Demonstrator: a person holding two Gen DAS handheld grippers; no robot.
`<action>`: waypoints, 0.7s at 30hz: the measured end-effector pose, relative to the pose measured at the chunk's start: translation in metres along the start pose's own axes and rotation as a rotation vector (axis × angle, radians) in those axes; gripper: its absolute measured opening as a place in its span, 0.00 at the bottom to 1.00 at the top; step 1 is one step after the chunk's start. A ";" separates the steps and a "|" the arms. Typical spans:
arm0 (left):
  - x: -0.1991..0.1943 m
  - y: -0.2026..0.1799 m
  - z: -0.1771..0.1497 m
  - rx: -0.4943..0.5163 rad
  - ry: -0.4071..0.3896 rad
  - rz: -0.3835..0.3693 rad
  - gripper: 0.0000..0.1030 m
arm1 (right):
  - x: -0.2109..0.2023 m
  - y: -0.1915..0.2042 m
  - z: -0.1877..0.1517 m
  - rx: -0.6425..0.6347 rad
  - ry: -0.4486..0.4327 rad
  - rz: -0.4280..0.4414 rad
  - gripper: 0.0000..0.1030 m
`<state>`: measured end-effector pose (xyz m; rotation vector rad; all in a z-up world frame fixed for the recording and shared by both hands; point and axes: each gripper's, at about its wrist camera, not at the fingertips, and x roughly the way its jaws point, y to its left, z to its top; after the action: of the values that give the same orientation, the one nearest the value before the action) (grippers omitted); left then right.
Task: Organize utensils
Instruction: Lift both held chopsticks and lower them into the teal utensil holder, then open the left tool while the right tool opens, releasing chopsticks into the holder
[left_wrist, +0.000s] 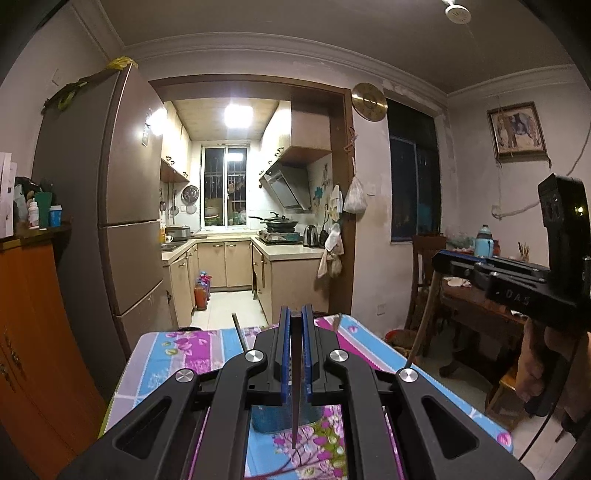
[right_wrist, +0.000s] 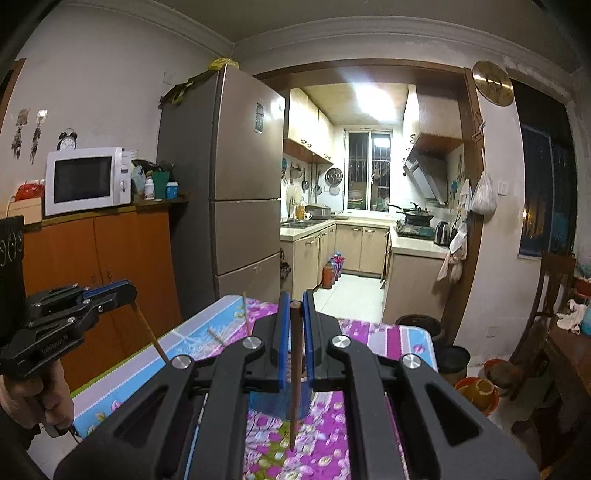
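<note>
My left gripper (left_wrist: 295, 314) is shut on a dark brown chopstick (left_wrist: 295, 398) that hangs down over a blue cup (left_wrist: 275, 419) on the floral tablecloth (left_wrist: 177, 354). My right gripper (right_wrist: 295, 299) is shut on another brown chopstick (right_wrist: 294, 369), which points down beside the translucent blue cup (right_wrist: 271, 404). The left gripper also shows in the right wrist view (right_wrist: 125, 290), holding its chopstick (right_wrist: 151, 334) slanted. The right gripper shows in the left wrist view (left_wrist: 443, 258) with its chopstick (left_wrist: 424, 314). More chopsticks (right_wrist: 244, 312) stand or lie farther back on the table.
A tall fridge (right_wrist: 229, 184) and an orange cabinet (right_wrist: 103, 273) with a microwave (right_wrist: 86, 181) stand to the left. The kitchen doorway (right_wrist: 369, 221) is straight ahead. A wooden chair (left_wrist: 424, 280) and a dark side table (left_wrist: 487, 314) stand at the right, with pots (right_wrist: 476, 391) on the floor.
</note>
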<state>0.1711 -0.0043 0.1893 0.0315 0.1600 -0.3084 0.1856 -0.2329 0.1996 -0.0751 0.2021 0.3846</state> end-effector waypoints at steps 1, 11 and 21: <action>0.003 0.003 0.005 -0.004 -0.002 0.001 0.07 | 0.003 -0.002 0.005 0.000 -0.002 -0.003 0.05; 0.041 0.015 0.052 -0.006 -0.024 0.019 0.07 | 0.045 -0.018 0.051 0.012 -0.013 -0.019 0.05; 0.088 0.030 0.071 -0.010 -0.026 0.035 0.07 | 0.086 -0.029 0.072 0.039 -0.008 -0.004 0.05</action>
<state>0.2733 -0.0061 0.2453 0.0202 0.1354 -0.2733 0.2874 -0.2204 0.2526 -0.0356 0.2010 0.3764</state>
